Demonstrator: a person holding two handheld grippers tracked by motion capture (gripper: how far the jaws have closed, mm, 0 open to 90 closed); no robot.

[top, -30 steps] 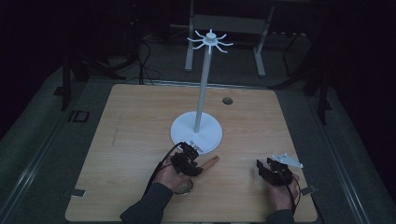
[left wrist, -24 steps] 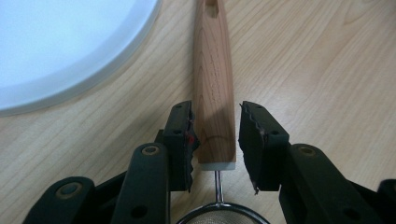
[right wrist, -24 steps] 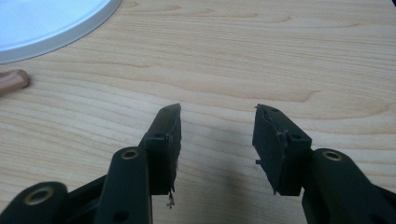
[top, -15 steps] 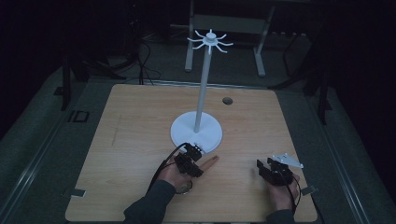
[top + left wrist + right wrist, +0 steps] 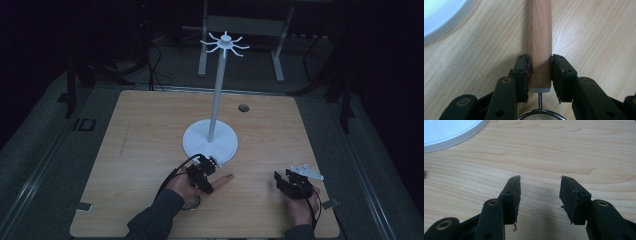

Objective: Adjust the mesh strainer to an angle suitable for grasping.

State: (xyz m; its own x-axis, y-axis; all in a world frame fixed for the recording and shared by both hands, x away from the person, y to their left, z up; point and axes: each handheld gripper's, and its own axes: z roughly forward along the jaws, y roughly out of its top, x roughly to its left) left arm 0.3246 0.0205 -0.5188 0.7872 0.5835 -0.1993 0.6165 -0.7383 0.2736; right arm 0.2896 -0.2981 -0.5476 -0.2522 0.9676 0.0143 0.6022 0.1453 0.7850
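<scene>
on the light wooden table [image 5: 150, 145], left gripper [image 5: 540, 72], jaws just reopened slightly, pinches the strainer's round wooden handle [image 5: 539, 37] near its metal end; such an end-grip risks tipping when lifted.

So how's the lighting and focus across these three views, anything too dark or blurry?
High view: dim, room nearly black, the white stand brightest. Left gripper view: bright, wooden handle sharp near the jaws, softer farther off. Right gripper view: evenly lit, the table grain sharp, soft shadow between the jaws.
</scene>
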